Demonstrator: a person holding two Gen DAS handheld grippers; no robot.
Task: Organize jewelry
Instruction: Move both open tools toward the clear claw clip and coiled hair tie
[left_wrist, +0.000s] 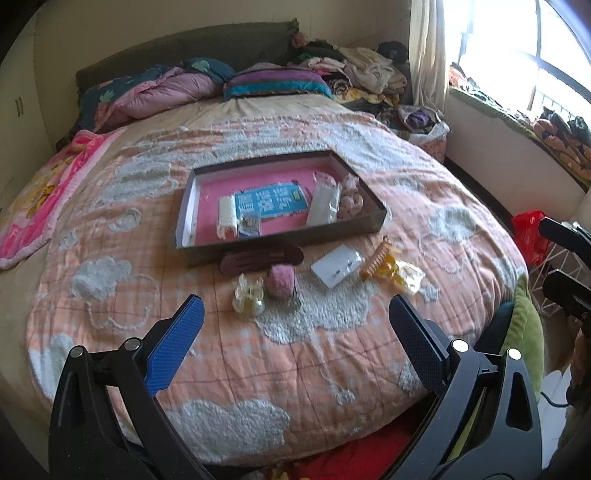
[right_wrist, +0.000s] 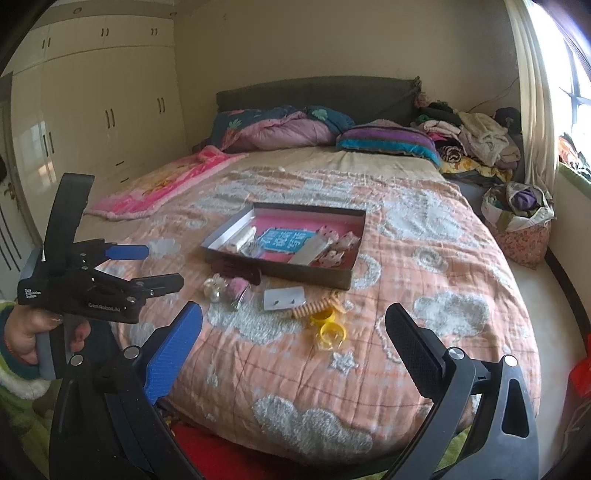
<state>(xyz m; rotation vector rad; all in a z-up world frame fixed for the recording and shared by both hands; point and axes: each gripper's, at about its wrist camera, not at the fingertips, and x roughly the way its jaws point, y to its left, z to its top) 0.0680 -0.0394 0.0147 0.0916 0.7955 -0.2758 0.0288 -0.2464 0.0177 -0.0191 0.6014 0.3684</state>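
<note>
Jewelry (left_wrist: 255, 295) | on quilt (left_wrist: 221, 369) | ahead of parted left jaws

Too small to read: blue printed card (left_wrist: 267, 204) in the tray (left_wrist: 186, 206); studs on the white card (left_wrist: 337, 266) mere specks. Tray's small packets (right_wrist: 338, 245) blurred together, kinds unclear. Dark hair clip (left_wrist: 260, 257) partly hidden behind pink fuzzy piece (left_wrist: 281, 283). Right claw (left_wrist: 565, 266) cut off by frame edge. Window (left_wrist: 517, 48) blown out.
</note>
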